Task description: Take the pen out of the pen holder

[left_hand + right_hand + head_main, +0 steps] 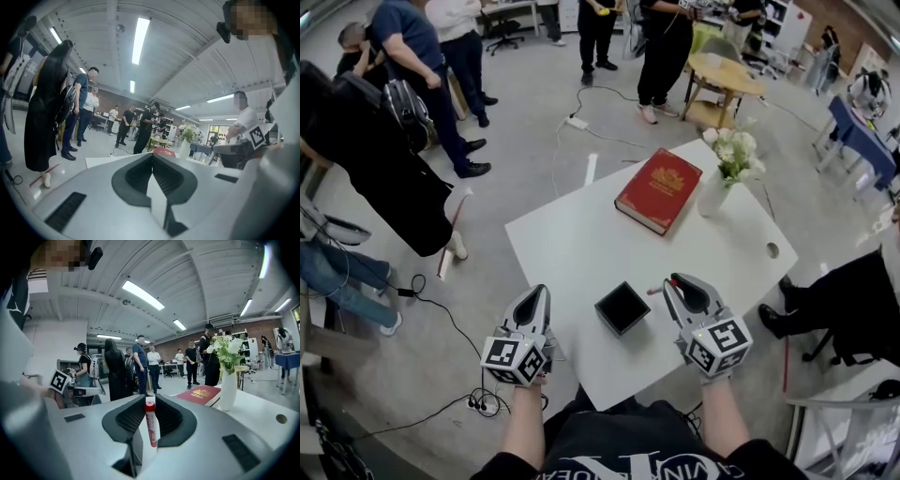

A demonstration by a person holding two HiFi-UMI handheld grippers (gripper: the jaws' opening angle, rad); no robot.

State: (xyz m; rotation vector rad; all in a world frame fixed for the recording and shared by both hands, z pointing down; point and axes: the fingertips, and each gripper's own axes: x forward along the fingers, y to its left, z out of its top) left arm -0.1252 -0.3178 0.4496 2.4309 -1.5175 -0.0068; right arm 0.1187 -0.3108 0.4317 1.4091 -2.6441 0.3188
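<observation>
pen: out of the holder, clamped in right tool, jaws partly closed on it
pen holder: on surface, just beside pen, looks empty
left tool: jaws together, empty
progress: removal looks done

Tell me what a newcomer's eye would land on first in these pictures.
The red hardcover book with a gold emblem stands out most, lying at the far side of the white table beside a white vase of white flowers. Nearer the person, the right gripper is clamped on a red-and-white pen, just right of the black square pen holder.
</observation>
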